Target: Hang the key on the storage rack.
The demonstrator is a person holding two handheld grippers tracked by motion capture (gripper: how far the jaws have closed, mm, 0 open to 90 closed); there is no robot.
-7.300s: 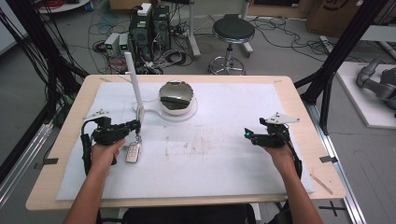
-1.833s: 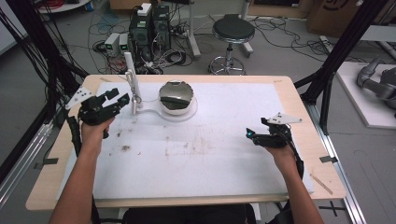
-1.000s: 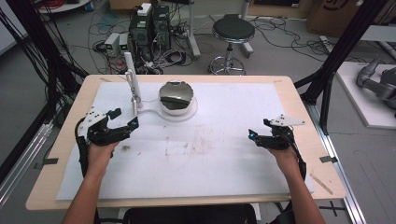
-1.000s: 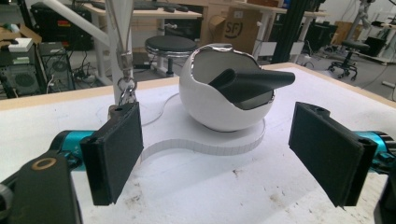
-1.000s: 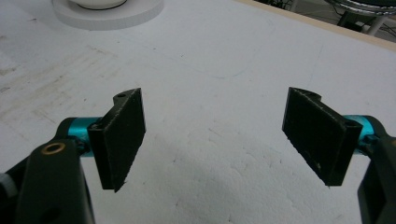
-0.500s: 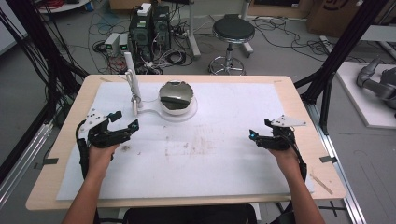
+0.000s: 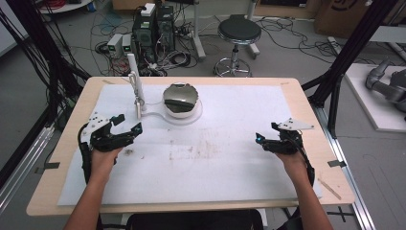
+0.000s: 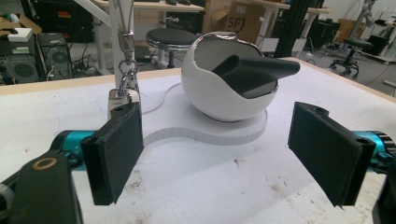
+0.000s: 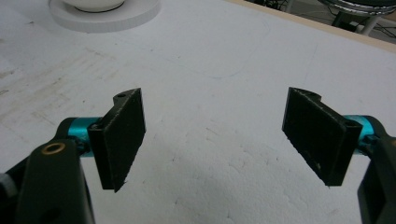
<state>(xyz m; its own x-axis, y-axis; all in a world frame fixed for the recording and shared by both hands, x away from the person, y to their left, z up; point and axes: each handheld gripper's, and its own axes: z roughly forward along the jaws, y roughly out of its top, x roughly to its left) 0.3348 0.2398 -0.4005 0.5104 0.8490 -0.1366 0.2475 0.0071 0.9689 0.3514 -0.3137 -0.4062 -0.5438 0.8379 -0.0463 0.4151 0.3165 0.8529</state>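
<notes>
White foam sheeting (image 7: 225, 163) covers the table, where the left gripper (image 7: 125, 126), jaws spread and empty, faces the white bowl (image 7: 181, 101) nearby, and the right gripper (image 7: 267, 134), spread likewise, idles farther off.

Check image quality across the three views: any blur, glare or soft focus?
High view: soft and low in detail, even light, no glare on the white foam sheet. Left gripper view: black jaws close up slightly soft, round white bowl sharp, bright background washed out at top right. Right gripper view: grainy, faint shadow under the jaws, white round base cut off at the top.
</notes>
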